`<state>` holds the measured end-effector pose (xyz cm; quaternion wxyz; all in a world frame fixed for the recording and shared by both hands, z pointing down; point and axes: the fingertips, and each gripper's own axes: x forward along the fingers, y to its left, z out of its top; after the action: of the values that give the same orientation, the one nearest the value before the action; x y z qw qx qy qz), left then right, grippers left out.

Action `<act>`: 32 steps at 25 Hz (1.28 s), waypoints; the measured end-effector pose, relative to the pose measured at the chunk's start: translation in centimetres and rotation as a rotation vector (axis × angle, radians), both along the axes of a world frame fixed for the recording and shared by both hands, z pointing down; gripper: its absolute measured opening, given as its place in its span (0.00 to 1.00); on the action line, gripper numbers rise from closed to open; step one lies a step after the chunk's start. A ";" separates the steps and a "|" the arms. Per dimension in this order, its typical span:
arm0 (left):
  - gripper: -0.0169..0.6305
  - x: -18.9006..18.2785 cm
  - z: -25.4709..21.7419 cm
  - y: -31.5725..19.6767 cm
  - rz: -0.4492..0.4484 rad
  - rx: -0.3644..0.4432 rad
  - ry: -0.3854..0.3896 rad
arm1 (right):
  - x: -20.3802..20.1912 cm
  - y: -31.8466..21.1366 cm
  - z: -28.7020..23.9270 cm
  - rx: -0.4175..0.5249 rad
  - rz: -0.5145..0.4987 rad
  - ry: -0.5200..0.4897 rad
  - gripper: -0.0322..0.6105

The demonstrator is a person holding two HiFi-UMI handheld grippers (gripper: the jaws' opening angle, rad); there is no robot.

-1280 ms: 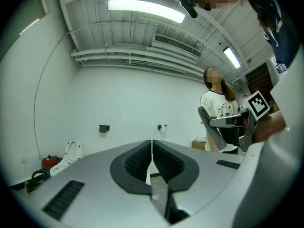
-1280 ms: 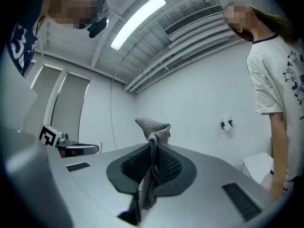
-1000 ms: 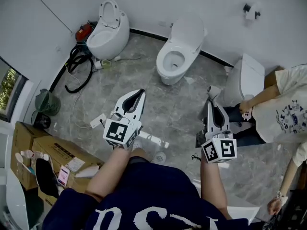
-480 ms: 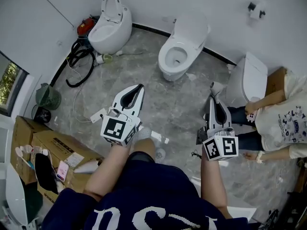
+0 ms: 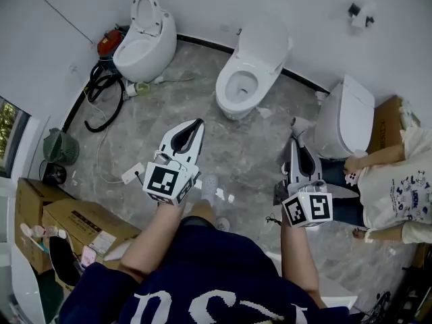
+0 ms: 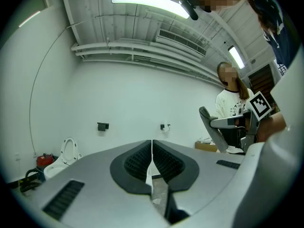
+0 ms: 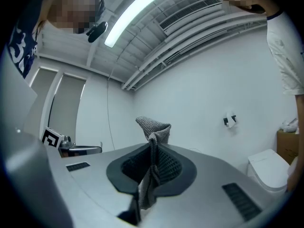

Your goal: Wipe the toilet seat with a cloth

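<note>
Seen from above, a grey marbled floor (image 5: 169,133) meets white walls in a room holding three white toilets. One toilet with its seat raised (image 5: 143,38) stands at the far left beside a coiled black hose (image 5: 101,96). An open toilet (image 5: 253,63) stands ahead in the middle, and a closed toilet (image 5: 345,113) stands at the right. A second person (image 5: 395,187) crouches beside that closed one, and cardboard boxes (image 5: 74,218) sit at the lower left. The person wearing the camera holds both tools out over the floor, well short of any toilet. The left gripper (image 5: 196,127) points toward the middle toilet. Its ribbed fingers (image 6: 135,160) are pressed together with nothing between them. The right gripper (image 5: 295,142) points ahead, between the middle toilet and the closed one. Its fingers (image 7: 173,167) are clamped on a grey knitted cloth (image 7: 154,126). A bunched tuft of it stands above the tips, and a limp tail hangs below. The cloth looks light, soft and floppy, so it should drape and fold to the curve of a seat rather than hold any shape. It is probably best pinched through a thick bunched fold, as it is here. A hold on a thin edge could pull free when dragged across the smooth, likely slippery seat.
</note>
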<state>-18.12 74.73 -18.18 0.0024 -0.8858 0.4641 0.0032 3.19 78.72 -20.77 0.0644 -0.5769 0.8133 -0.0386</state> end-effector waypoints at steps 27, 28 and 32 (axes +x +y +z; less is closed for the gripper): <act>0.07 -1.3 0.5 -31.8 0.046 -0.017 0.016 | -1.4 -32.0 -0.5 -0.006 0.050 -0.008 0.11; 0.07 -1.1 0.5 -32.5 0.042 -0.014 0.013 | -1.2 -33.0 -0.5 -0.002 0.042 -0.012 0.11; 0.07 0.0 0.1 -36.1 0.011 0.000 0.005 | -0.1 -37.6 -0.7 0.006 0.004 -0.026 0.11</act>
<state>-18.09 38.66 -18.12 0.0010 -0.8883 0.4593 0.0053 3.09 41.16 -21.49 0.0768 -0.5779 0.8113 -0.0437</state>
